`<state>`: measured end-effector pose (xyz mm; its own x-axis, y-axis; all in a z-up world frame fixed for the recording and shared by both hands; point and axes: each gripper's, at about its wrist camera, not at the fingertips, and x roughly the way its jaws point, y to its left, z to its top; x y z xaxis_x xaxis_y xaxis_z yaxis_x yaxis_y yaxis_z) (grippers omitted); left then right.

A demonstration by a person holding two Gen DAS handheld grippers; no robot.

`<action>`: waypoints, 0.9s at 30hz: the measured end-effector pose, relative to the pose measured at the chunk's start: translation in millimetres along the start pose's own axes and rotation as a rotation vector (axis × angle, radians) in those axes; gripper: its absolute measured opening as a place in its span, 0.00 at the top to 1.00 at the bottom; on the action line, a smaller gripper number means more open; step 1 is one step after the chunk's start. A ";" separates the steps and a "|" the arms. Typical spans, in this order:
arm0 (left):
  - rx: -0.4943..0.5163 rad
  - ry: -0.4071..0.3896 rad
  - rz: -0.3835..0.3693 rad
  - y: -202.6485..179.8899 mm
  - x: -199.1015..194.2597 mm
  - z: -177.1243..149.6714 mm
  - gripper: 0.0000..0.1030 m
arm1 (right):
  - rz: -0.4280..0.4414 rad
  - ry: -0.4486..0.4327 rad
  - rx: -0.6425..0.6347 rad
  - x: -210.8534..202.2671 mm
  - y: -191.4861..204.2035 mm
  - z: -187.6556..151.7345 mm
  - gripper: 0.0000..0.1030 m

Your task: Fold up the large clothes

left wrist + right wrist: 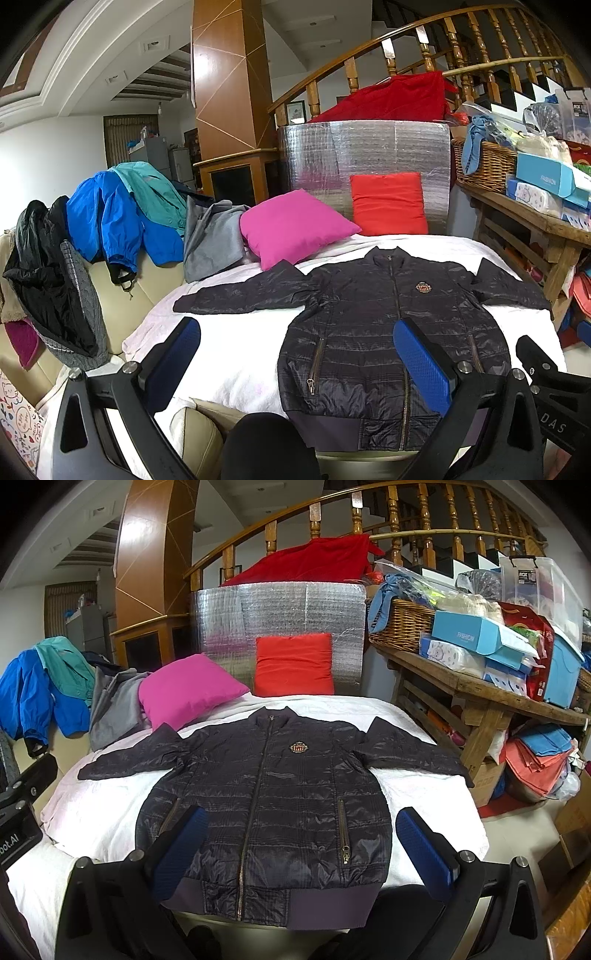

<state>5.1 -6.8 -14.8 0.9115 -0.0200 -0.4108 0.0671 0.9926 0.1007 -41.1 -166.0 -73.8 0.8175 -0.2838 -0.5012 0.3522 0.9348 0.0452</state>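
1. Broadly, a white blanket (92, 812) covers a bed-like sofa that fills the middle of both views; cream leather shows at its left edge in the left wrist view.
2. Spread flat on the blanket lies a dark quilted jacket (266, 797), front up, zipped, both sleeves stretched out to the sides and its ribbed hem nearest the cameras. It sits centre frame in the right wrist view and right of centre in the left wrist view (388, 332).
3. Behind the jacket stands a silver foil panel (280, 613), upper centre, with a red cloth (306, 561) draped above it against a wooden stair railing (406, 513).
4. On the right a wooden surface (480, 686) carries a wicker basket (399, 627), blue boxes and a clear storage bin.
5. At the left, a heap of clothes includes a blue jacket (107, 218), a teal garment, a grey one and a black coat (44, 266).
6. Against the panel lean a pink pillow (188, 690) and a red pillow (295, 664).
7. Left claw (306, 365): blue pads spread wide, holding nothing, lower frame, above the jacket's near left side.
8. Right claw (306, 845): pads likewise spread wide and empty, over the hem.
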 end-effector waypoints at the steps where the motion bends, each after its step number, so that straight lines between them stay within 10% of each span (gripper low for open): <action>1: -0.001 0.001 0.001 0.1 0.1 0.0 0.00 | 0.002 0.001 0.000 0.1 0.3 -0.4 0.00; 27: -0.008 0.036 0.043 0.7 31.8 8.9 0.00 | -0.014 0.053 0.050 44.0 -27.8 23.6 0.00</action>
<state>37.6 -7.8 -19.7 0.8982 0.0270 -0.4387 0.0247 0.9934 0.1117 -4.1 -209.5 -76.7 0.7873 -0.2837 -0.5474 0.3867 0.9187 0.0802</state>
